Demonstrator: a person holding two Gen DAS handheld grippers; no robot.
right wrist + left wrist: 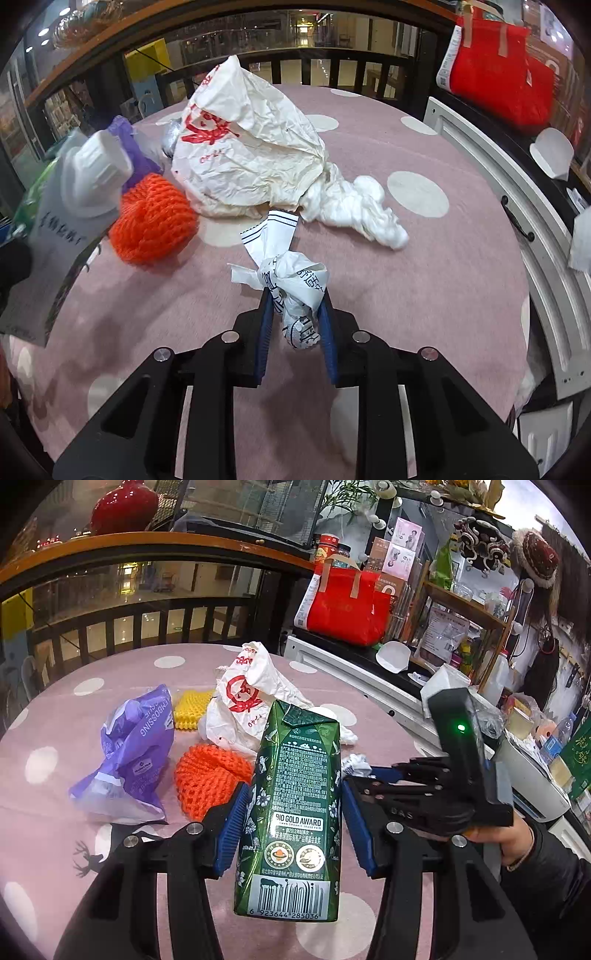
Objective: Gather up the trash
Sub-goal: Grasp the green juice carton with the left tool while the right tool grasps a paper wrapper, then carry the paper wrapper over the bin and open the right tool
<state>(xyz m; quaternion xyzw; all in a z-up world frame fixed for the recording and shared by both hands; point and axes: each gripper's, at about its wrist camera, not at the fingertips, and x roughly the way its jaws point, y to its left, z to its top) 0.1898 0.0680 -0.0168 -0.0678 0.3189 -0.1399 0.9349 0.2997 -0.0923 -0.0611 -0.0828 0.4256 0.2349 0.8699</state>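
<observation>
My left gripper [293, 789] is shut on a green drink carton [291, 849], held upright above the pink dotted table [55, 720]. In the right wrist view the same carton [55, 221] shows at the left with its white cap. My right gripper [295, 295] is shut on a crumpled white wrapper [291, 273] with dark blue print, low over the tablecloth [424, 295]. Other trash lies on the table: a purple bag [129, 760], an orange foam net [210, 775], a yellow foam net [190, 709], a white paper bag [243, 155] with red print and a twisted white tissue [362, 210].
A white-framed counter edge [491, 177] runs along the table's right side, with a red tote bag [347, 605] and a small white scoop [393, 657] on it. Cluttered shelves [465, 620] stand beyond. A dark railing [147, 620] borders the table's far side.
</observation>
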